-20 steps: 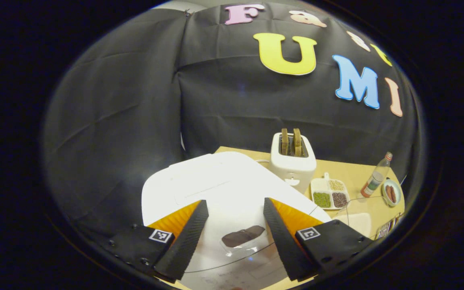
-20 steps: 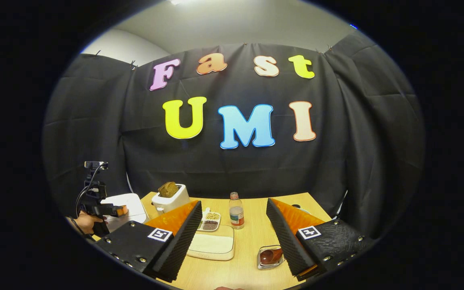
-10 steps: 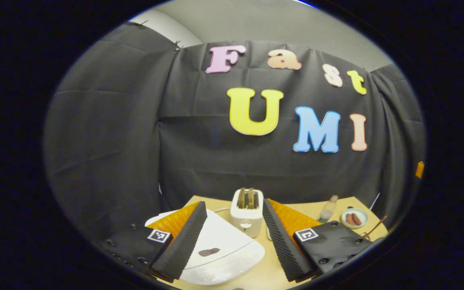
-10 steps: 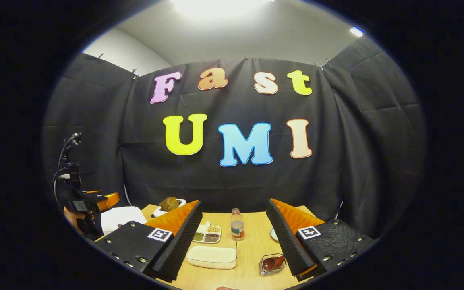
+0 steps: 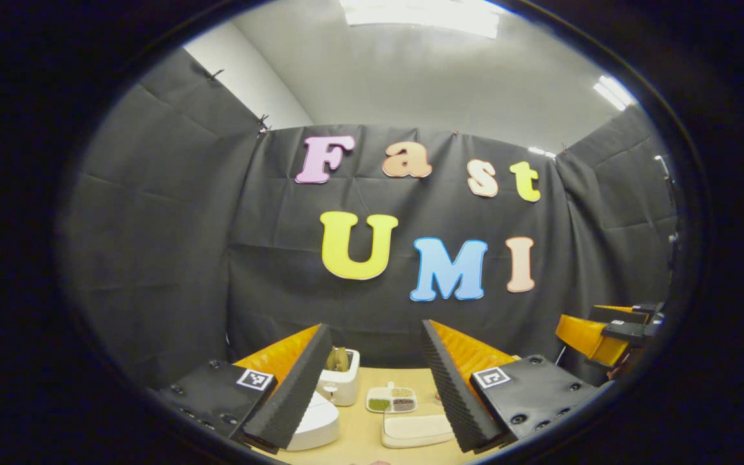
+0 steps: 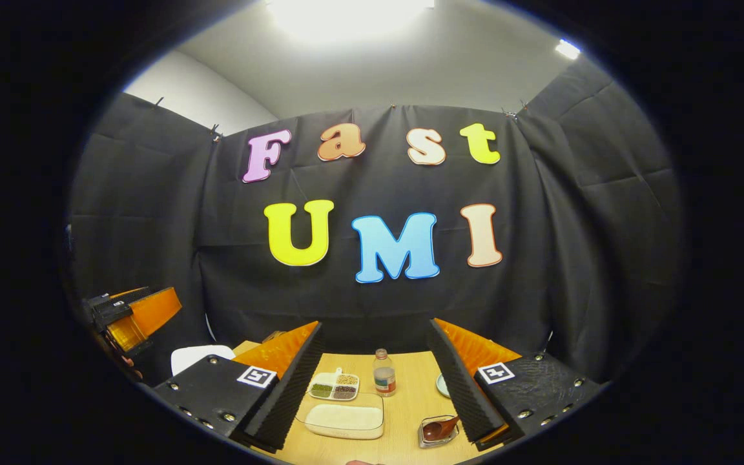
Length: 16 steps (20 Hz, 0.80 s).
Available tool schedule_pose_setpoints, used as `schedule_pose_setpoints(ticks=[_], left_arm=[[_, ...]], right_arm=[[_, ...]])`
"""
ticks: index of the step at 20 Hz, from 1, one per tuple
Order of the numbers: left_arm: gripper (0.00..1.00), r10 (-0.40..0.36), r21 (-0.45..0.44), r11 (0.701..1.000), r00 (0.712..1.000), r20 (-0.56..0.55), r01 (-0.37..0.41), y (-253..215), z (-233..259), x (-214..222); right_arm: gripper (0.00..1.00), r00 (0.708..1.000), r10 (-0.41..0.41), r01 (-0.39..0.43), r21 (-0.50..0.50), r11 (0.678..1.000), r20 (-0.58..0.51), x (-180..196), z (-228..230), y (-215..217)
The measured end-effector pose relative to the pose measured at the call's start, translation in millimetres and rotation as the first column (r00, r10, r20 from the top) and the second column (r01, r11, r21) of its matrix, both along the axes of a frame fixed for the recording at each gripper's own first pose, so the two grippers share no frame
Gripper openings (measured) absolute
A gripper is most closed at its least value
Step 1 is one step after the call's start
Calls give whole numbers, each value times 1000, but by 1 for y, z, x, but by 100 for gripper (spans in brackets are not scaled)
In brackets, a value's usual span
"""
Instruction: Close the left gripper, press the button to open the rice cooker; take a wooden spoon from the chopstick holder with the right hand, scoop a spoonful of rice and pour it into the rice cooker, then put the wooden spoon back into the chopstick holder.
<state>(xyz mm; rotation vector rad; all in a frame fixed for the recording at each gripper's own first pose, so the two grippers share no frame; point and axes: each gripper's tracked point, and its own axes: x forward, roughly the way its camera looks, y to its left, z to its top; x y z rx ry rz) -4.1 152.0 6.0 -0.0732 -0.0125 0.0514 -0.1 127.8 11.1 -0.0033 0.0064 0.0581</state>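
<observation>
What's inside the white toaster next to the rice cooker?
In the left gripper view, the toaster has brown toast sticking up from its slots. The lower part of the slices is hidden inside the body, and the left gripper's finger covers the toaster's near side.

The table is pale wood with a smooth, matt grain. The rice cooker and the toaster behind it look like smooth white plastic. Right of them, the rice container is clear glossy plastic, and the bottle is clear too. Both grippers' pads are ribbed and matt.
</observation>
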Motion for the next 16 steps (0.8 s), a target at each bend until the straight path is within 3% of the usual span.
schedule_pose_setpoints(ticks=[11, 16], left_arm=[[95, -49, -14, 999, 998, -32, 49, -16, -18, 12], [96, -35, -3, 999, 998, -44, 34, -27, -21, 20]], right_arm=[[98, 999, -50, 49, -6, 999, -12, 2, -3, -14], [98, 1000, -21, 21, -25, 999, 7, 7, -3, -19]])
